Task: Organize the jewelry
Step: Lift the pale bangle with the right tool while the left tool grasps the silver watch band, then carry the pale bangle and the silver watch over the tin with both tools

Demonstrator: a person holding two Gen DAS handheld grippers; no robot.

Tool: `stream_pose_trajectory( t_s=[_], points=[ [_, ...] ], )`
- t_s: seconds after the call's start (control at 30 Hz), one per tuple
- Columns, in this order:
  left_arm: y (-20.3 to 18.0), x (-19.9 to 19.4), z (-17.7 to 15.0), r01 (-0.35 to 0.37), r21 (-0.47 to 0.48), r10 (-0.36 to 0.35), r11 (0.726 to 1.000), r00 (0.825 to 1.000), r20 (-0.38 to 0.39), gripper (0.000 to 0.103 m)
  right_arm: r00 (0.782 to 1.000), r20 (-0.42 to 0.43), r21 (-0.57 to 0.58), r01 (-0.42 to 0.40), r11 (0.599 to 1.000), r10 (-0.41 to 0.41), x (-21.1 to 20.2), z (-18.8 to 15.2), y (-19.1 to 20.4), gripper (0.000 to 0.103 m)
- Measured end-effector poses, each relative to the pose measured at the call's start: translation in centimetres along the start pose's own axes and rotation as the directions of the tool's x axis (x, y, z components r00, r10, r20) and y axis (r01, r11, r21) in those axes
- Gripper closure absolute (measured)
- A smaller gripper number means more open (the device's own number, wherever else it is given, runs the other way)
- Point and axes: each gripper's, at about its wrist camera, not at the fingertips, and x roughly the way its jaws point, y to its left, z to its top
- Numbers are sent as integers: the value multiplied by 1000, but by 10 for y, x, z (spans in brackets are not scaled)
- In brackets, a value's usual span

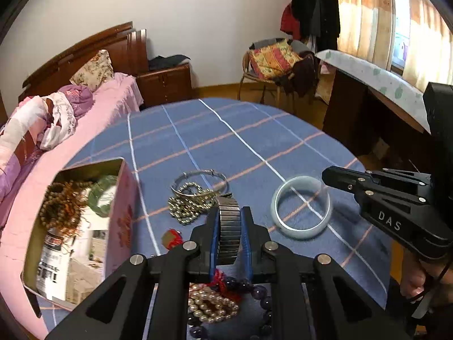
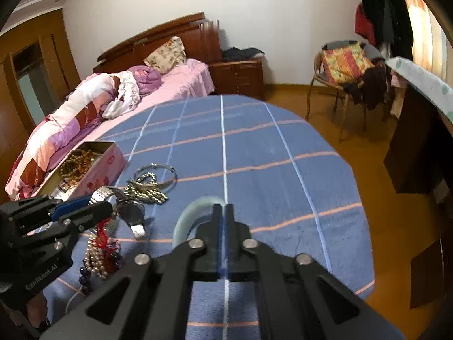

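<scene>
On a blue checked desk (image 1: 254, 130) beside a pink bed (image 1: 113, 96), the left tool (image 1: 230, 226) grips a metal watch (image 1: 228, 232) by its expanding band, lifted above the cloth; the right tool (image 2: 223, 221), jaws pressed together, holds nothing, its tips over a pale jade bangle (image 1: 301, 206) lying flat at right; a silver bangle (image 1: 199, 182) and beaded chain (image 1: 189, 205) lie farther off, pearls (image 1: 211, 306) nearest; at left, an open pink tin (image 1: 85, 226) holds wooden beads.
</scene>
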Motion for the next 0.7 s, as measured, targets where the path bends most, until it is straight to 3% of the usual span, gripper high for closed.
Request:
stream_pose_trajectory(
  t_s=[0.2, 0.23, 0.27, 0.33, 0.37, 0.57, 0.7],
  points=[
    [11, -9, 4, -12, -21, 12, 1000, 999, 30, 89, 1000, -21, -16, -19, 1000, 19, 4, 4, 2, 98],
    [12, -10, 4, -11, -23, 12, 1000, 999, 34, 89, 999, -34, -12, -24, 1000, 23, 7, 3, 0, 93],
    [14, -11, 4, -12, -24, 13, 1000, 999, 37, 89, 999, -47, -9, -25, 1000, 24, 10, 2, -1, 83],
    [15, -12, 5, -14, -27, 15, 1000, 999, 42, 89, 997, -65, -12, -45, 999, 44, 15, -1, 1, 19],
    [17, -12, 5, -13, -31, 15, 999, 999, 43, 89, 997, -65, -31, -42, 999, 40, 17, -2, 5, 12],
    [21, -15, 5, -18, -43, 20, 999, 999, 51, 89, 987, -159, -108, -14, 994, -3, 37, -11, 19, 13],
    [25, -19, 7, -20, -47, 23, 999, 998, 64, 89, 975, -219, -130, 0, 992, -29, 50, -18, 17, 25]
  ],
)
